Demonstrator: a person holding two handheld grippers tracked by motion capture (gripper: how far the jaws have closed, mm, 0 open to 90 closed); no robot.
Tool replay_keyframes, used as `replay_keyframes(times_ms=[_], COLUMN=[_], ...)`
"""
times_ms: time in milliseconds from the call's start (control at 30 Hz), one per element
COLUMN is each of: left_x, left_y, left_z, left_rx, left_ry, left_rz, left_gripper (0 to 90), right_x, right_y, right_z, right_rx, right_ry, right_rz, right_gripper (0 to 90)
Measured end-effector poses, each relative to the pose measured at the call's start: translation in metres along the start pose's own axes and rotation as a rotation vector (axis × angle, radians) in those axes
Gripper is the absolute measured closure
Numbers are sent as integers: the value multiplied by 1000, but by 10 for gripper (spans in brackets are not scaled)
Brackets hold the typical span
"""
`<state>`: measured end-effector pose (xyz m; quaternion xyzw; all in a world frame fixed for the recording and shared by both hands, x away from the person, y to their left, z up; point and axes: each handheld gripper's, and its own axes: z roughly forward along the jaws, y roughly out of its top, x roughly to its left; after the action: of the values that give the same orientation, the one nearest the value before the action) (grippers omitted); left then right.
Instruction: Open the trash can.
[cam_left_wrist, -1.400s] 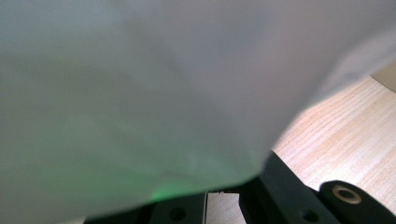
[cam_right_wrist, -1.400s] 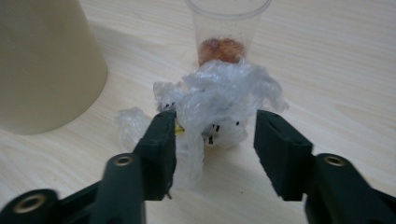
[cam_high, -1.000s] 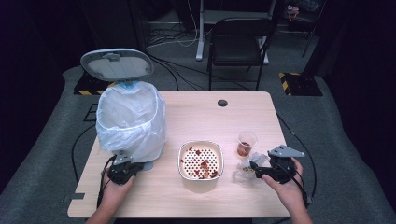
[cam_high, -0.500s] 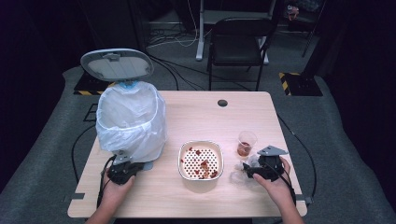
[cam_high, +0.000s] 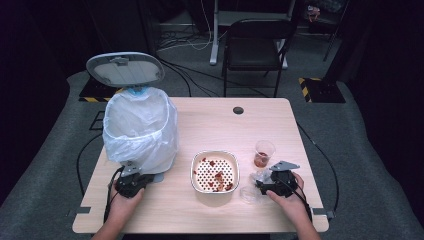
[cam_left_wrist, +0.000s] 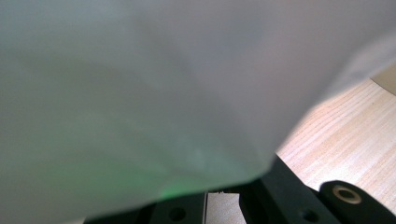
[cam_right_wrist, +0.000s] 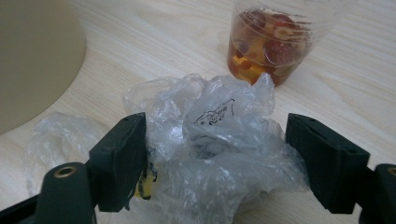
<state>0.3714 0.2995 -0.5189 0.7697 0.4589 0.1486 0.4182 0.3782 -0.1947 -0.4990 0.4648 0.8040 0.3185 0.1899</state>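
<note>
A crumpled clear plastic bag (cam_right_wrist: 219, 135) lies on the table in front of a clear cup (cam_right_wrist: 271, 46) of red-brown liquid with bits in it. My right gripper (cam_right_wrist: 219, 156) is low over the bag with a jaw on each side. Its jaws have just been closing, and the plastic looks loose, not squeezed. In the high view, the right gripper (cam_high: 261, 187) is at the right front, beside the bag (cam_high: 261, 176) and below the cup (cam_high: 263, 152). My left gripper (cam_high: 131, 184) rests at the foot of the white-lined bin (cam_high: 140, 130), jaws together. The liner (cam_left_wrist: 140, 93) hangs over the left gripper (cam_left_wrist: 224, 207).
A beige strainer bowl (cam_high: 196, 165) with red scraps sits mid-table; its side (cam_right_wrist: 32, 60) is to the left of the right gripper. A second clear plastic scrap (cam_high: 247, 194) lies near it. The bin's grey lid (cam_high: 125, 70) stands open. A chair (cam_high: 255, 45) stands behind the table.
My right hand has sunk and shifted left, bringing its jaws down around the crumpled bag. The left hand has stayed put.
</note>
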Motion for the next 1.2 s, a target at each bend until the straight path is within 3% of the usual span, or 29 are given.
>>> replay_keyframes(times_ms=[133,367,433,467,567,733,867,1200], left_x=[0,0,0,0,0,0,0,0], left_y=[0,0,0,0,0,0,0,0], left_z=[0,0,0,0,0,-1,0,0], left_rx=[-1,1,2,4,1,7,3,0], left_ry=[-1,1,1,0,2,-3,-1,2], left_rz=[2,1,3,3,2,6,2,-1], left_gripper=[900,900,900,900,900,900,900,900], right_x=[-2,-3,0,-1,1,1,-4,-7], right_y=[-1,-6,-7,-7,-6,-5,-2,14], right_z=[3,7,8,10,9,8,-2,-33], right_rx=[-2,15,35,23,42,43,46,14], right_ry=[18,50,53,54,77,107,148,161], right_rz=[-1,-3,18,-11,-13,-8,30,27], right_gripper=[326,383,422,447,558,639,681,699])
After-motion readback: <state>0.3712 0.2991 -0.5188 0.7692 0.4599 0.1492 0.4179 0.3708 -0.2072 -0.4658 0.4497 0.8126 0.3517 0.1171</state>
